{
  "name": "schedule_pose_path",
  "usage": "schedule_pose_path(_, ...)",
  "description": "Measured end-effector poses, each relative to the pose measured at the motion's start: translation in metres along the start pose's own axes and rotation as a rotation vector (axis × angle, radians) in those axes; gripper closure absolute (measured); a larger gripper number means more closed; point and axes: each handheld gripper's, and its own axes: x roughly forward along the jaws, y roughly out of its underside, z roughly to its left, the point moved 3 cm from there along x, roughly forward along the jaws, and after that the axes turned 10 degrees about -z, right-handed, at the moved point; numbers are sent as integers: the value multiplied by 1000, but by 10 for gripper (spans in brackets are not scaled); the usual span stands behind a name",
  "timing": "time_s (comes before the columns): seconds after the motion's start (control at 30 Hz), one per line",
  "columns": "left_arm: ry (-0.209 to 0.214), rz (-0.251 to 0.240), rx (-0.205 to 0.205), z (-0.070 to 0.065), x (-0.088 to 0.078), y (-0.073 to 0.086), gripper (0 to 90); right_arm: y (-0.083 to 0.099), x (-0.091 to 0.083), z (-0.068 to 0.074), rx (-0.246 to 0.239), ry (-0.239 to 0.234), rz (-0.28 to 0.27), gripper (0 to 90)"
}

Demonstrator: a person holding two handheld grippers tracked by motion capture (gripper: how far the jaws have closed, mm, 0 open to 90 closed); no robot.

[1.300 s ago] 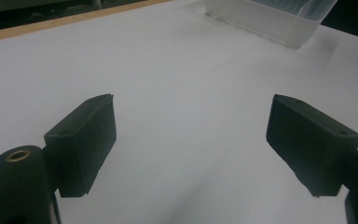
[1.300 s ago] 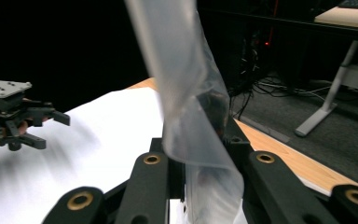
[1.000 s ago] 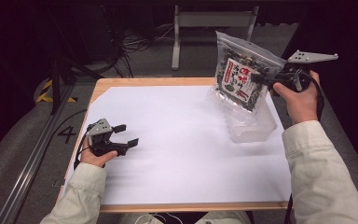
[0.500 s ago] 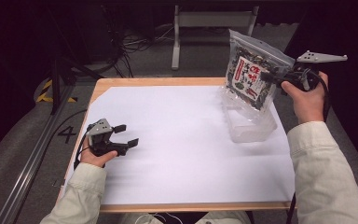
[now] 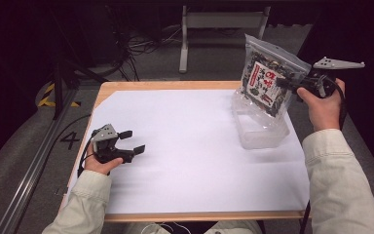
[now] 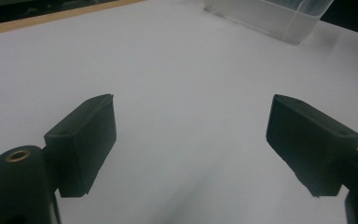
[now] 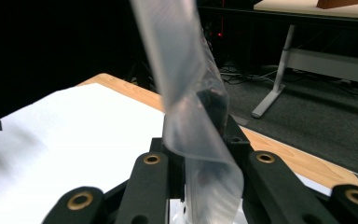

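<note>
A clear zip bag (image 5: pixel 268 78) with a dark snack pack inside hangs in the air at the table's far right, above a clear plastic container (image 5: pixel 263 129). My right gripper (image 5: pixel 285 85) is shut on the bag's side edge. In the right gripper view the bag's clear plastic (image 7: pixel 191 93) rises up from between the closed jaws. My left gripper (image 5: pixel 132 142) rests low at the table's left side, open, with nothing between its fingers (image 6: pixel 86 140). The container (image 6: pixel 270 16) shows far off in the left gripper view.
A white sheet (image 5: pixel 190 146) covers the wooden table (image 5: pixel 126 87). Beyond the far edge are a grey floor, cables and a white table leg (image 5: pixel 184 44). A rail (image 5: pixel 34 161) runs along the left.
My right gripper has lifted the bag higher and a little to the right, away from the container. The left gripper has stayed in place, open.
</note>
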Motion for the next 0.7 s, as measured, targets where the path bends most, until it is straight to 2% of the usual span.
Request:
schedule_pose_path(0.3, 0, 6, -7, 0, 0, 1, 169, 12, 0, -8, 28, 8, 7, 759)
schedule_pose_path(0.53, 1, 7, -11, -1, 0, 1, 169, 15, -1, -12, 28, 28, 14, 759)
schedule_pose_path(0.63, 0, 6, -7, 0, 0, 1, 169, 19, 0, -14, 21, 41, 46, 760)
schedule_pose_path(0.7, 1, 6, -7, 0, 1, 1, 169, 22, 0, -15, 25, 41, 47, 760)
